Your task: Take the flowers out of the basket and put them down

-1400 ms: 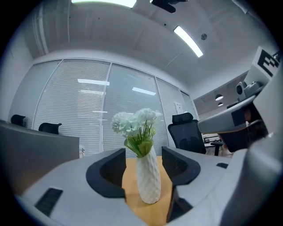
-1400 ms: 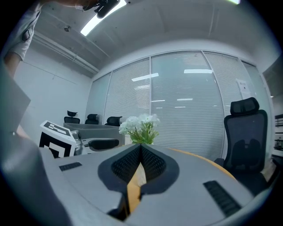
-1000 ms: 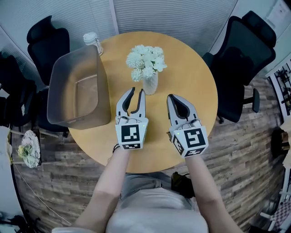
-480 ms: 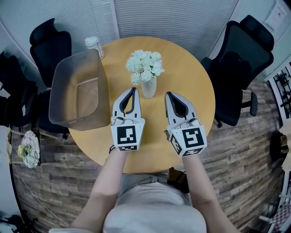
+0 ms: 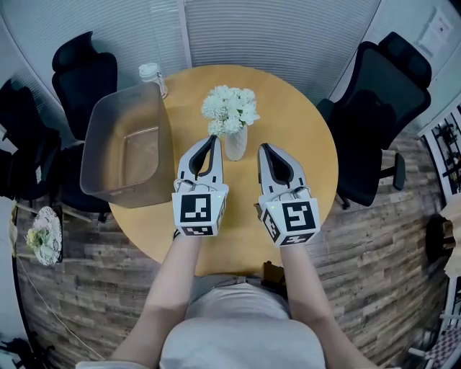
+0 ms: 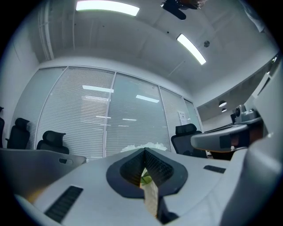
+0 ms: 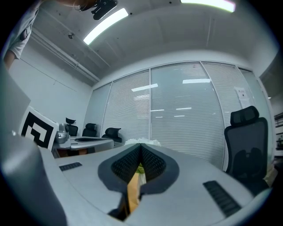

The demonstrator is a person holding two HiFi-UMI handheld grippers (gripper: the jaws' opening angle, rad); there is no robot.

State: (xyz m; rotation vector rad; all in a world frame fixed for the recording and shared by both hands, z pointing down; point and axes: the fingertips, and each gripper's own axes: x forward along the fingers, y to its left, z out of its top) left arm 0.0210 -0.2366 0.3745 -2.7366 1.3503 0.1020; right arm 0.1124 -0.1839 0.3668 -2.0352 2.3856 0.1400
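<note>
- Round bench [image 5: 306, 151]: flowers [image 5: 229, 109] centre, basket [image 5: 96, 140] left, jar [image 5: 152, 73] upper left.
- Closed and empty, left claw [image 5: 212, 140] and right claw [image 5: 263, 148] flank the vase [image 5: 235, 144].
- Only gripper views show ceiling lights [image 6: 107, 6].

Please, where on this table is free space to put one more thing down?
The table is bare on its right side, between the flower vase and the edge by the right chair. A bare strip also lies behind the vase. The basket and jar crowd the left.
</note>
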